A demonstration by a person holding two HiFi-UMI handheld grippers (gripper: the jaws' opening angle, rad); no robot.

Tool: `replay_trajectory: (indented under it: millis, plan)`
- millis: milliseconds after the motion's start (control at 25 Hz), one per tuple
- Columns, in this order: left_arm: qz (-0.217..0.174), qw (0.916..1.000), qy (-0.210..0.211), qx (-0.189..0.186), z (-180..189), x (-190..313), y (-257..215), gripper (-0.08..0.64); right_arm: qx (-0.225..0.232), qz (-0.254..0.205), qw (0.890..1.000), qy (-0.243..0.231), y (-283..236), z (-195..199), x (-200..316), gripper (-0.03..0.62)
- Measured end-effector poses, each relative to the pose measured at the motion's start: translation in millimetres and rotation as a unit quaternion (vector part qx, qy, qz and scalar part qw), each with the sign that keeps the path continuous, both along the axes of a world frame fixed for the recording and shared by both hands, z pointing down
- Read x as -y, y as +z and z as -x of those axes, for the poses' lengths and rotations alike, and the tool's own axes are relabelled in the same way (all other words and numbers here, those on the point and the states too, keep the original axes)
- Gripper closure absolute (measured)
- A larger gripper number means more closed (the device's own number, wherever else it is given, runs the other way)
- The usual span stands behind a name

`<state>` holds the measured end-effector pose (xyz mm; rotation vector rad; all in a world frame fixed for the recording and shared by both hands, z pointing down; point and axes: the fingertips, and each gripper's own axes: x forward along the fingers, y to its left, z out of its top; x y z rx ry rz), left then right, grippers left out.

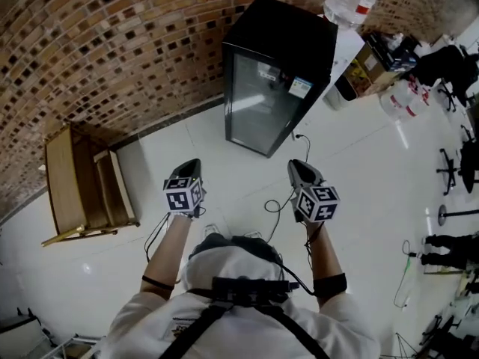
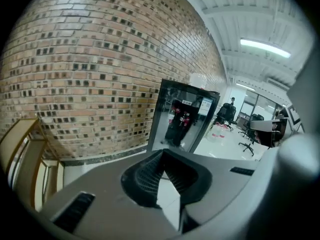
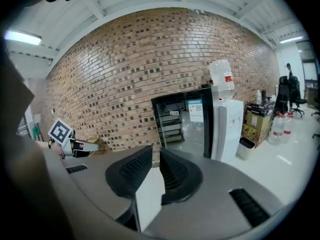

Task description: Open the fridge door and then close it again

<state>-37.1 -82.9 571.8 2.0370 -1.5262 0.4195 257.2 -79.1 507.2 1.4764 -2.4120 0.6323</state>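
Person's shoulders, white shirt under black harness straps [image 1: 243, 290], fill the near edge of the head view. Both arms reach forward over the glossy white floor [image 1: 172, 148].

- Left tongs [image 1: 192, 163]: tips together, nothing between them.
- Right tongs [image 1: 295, 164]: a narrow gap between the pads, nothing in it.
- Task's thing: tall black fridge with a glass door [image 1: 273, 81], far centre against the red brick wall [image 1: 112, 36], door shut, well apart from both tongs.
- White water dispenser with an upturned clear bottle [image 3: 223, 84] stands just beside the fridge on its right. Pale wooden chair frame [image 1: 78, 189] is far left.

Risks, as I judge them:
- A thin black cable [image 1: 303, 144] trails on the floor between the person and the fridge, so a foot could snag it on the approach.
- The door may swing into the dispenser if it hinges on that side.
- A hard pull on a light fridge could slide it on the smooth floor.

Hard to read:
- No handle can be made out, nor which edge is hinged.
- Glare covers the glass in the head view.
- In the left gripper view, dark shapes with red marks show in the door. Contents or reflection, I cannot tell.
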Motion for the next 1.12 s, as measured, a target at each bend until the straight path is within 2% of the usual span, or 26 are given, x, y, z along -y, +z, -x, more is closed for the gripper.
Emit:
replay_trajectory:
  millis: [200,440,560,640,840,880,1000,1120]
  plan:
    - [0.012,0.9988,-0.04,-0.024,30.6,-41.0,17.9,0.56,-0.04,-0.016,0.998,-0.053,-13.0,35.8,17.4,0.503]
    - [0.008,0.9926,-0.119,-0.023,48.4,-74.2,24.1,0.56,-0.034,-0.047,0.988,-0.144,-19.5,85.1,46.0,0.502]
    - [0.002,0.9854,-0.168,-0.027,24.3,-77.8,26.5,0.56,-0.018,-0.049,0.98,-0.189,-14.1,76.7,53.5,0.502]
    - [0.002,0.9806,-0.195,-0.017,2.8,-77.5,26.8,0.56,-0.005,-0.046,0.976,-0.212,-12.5,60.7,56.6,0.502]
    - [0.012,0.9706,-0.24,-0.019,-50.5,-80.6,27.9,0.56,0.008,-0.033,0.97,-0.241,-17.5,24.1,68.3,0.485]
    - [0.011,0.9694,-0.244,-0.024,-57.7,-82.3,26.4,0.56,0.013,-0.036,0.97,-0.242,-22.5,22.5,71.8,0.492]
    - [0.002,0.9672,-0.252,-0.032,-67.0,-94.1,21.9,0.56,0.024,-0.05,0.969,-0.242,-40.4,26.6,79.3,0.584]
    - [-0.004,0.9648,-0.26,-0.038,-64.1,-105.2,18.6,0.56,0.024,-0.057,0.966,-0.249,-54.1,38.0,77.1,0.586]
